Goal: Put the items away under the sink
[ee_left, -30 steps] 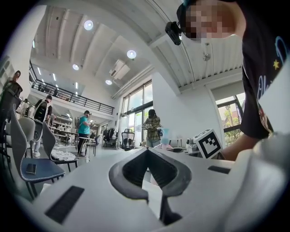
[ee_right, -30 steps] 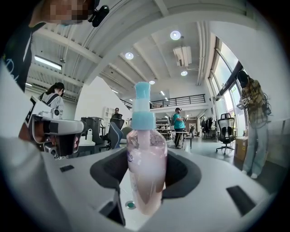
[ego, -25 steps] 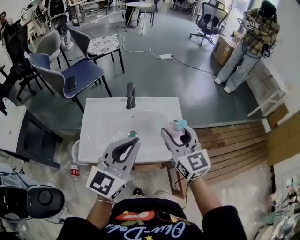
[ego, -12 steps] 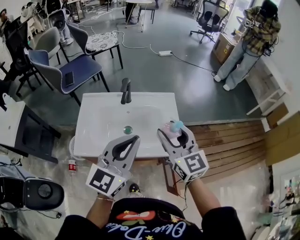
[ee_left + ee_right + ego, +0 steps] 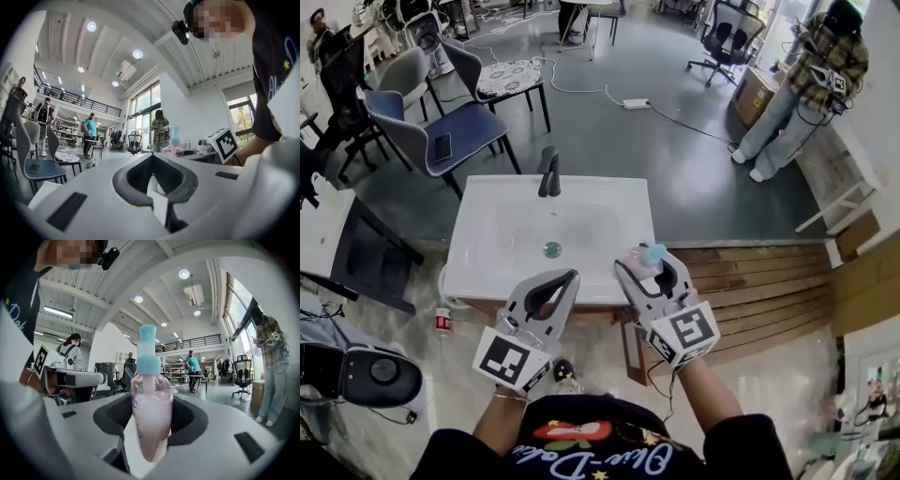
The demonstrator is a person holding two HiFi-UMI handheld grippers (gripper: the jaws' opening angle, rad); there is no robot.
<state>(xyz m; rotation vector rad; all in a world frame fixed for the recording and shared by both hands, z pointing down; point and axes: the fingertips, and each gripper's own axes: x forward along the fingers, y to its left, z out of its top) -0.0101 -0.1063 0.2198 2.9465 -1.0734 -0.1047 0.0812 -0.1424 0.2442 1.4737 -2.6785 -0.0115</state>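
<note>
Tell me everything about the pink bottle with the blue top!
The bottle looks like clear plastic full of pale pink liquid, with a light blue collar and a narrower blue cap on top. It stands upright, pinched at its belly between the jaws of the right gripper, held in the air and touching nothing else.

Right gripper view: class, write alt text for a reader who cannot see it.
The right gripper is shut on a pink bottle with a pale blue cap, mid-picture. Behind lies a bright hall, with a person in a plaid shirt at the right.
</note>
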